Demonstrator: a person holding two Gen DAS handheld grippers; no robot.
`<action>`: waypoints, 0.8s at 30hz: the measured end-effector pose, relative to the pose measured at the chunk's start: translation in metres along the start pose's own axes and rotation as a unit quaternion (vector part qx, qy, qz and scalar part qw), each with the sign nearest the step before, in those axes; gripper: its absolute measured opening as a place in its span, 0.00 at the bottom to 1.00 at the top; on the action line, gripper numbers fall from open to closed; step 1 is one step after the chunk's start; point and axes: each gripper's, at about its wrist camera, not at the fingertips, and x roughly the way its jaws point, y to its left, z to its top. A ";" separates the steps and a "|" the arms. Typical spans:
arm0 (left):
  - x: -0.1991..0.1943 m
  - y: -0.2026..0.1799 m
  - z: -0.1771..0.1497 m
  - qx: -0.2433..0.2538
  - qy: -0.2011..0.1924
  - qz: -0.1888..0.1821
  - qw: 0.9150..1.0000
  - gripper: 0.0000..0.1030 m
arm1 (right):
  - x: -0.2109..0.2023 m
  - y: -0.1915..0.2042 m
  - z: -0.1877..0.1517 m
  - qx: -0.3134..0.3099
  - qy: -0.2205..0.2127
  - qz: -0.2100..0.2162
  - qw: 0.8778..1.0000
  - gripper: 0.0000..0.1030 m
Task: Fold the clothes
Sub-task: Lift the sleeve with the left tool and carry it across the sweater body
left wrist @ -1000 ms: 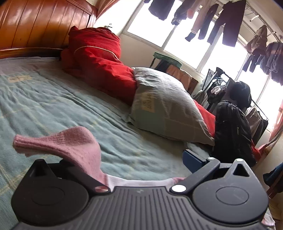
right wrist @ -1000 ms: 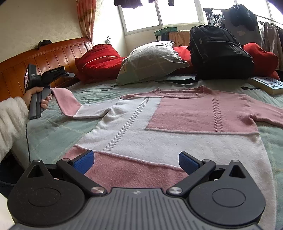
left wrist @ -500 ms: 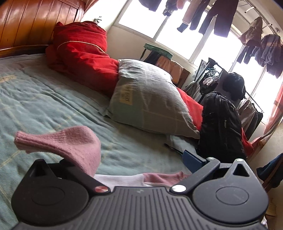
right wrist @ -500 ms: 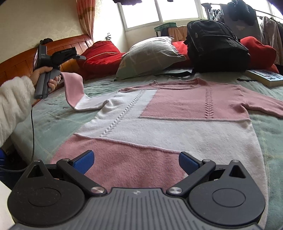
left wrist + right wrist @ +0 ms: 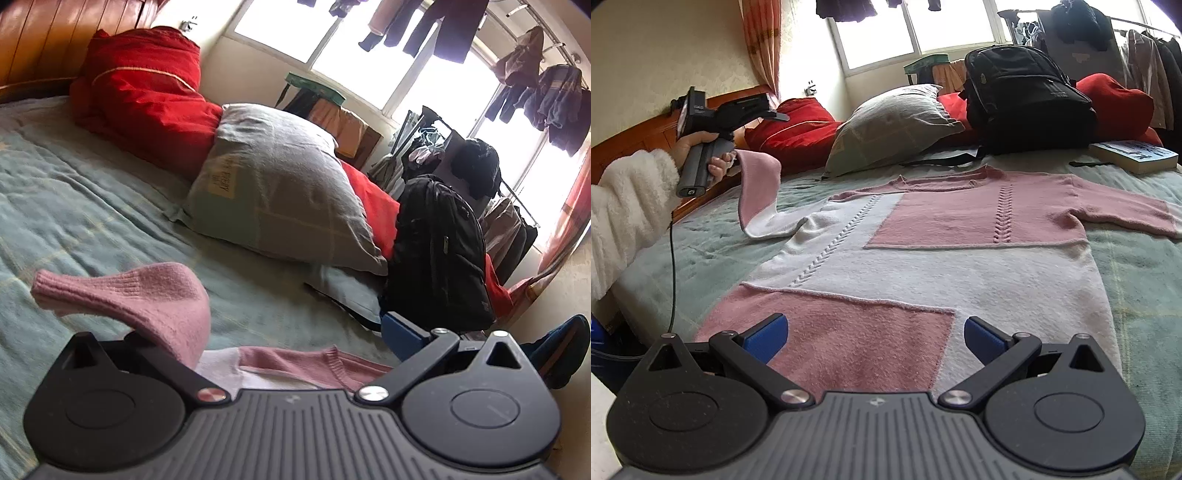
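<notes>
Flat on the bed (image 5: 1145, 280) lies a pink-and-white sweater (image 5: 923, 236), front up, its collar toward the pillow (image 5: 894, 122) and black backpack (image 5: 1027, 99). Only its sleeve (image 5: 757, 184) is lifted, draped over the left hand-held gripper (image 5: 280, 332); whether those jaws pinch it cannot be told. Over the hem, the right hand-held gripper (image 5: 873, 334) hovers with jaws spread wide, holding nothing.
</notes>
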 end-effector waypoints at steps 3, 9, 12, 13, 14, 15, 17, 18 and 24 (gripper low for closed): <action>0.006 -0.011 0.000 -0.002 0.006 -0.001 1.000 0.99 | 0.000 -0.001 0.000 -0.002 0.004 0.006 1.000 1.00; 0.018 -0.036 -0.001 0.008 0.015 0.002 1.000 0.99 | 0.013 -0.005 0.005 -0.010 0.057 0.000 0.998 1.00; 0.023 -0.047 -0.002 0.011 0.022 -0.001 1.000 0.99 | 0.014 -0.007 0.007 -0.025 0.066 -0.019 0.997 1.00; 0.025 -0.051 -0.002 0.012 0.025 -0.001 1.000 0.99 | 0.012 -0.009 0.007 -0.026 0.063 -0.019 0.997 1.00; 0.027 -0.055 -0.002 0.013 0.027 0.000 1.000 0.99 | 0.011 -0.010 0.007 -0.024 0.060 -0.015 0.998 1.00; 0.029 -0.059 -0.001 0.014 0.029 0.001 0.999 0.99 | 0.009 -0.012 0.006 -0.019 0.057 -0.011 0.998 1.00; 0.033 -0.067 0.000 0.009 0.032 -0.001 0.999 0.99 | 0.007 -0.015 0.005 -0.009 0.052 -0.004 0.999 1.00; 0.035 -0.072 0.001 0.006 0.033 -0.004 0.999 0.99 | 0.008 -0.016 0.003 -0.007 0.052 -0.004 0.999 1.00; 0.044 -0.096 0.001 0.007 0.030 0.000 1.000 0.99 | 0.003 -0.026 -0.001 0.014 0.040 0.002 0.999 1.00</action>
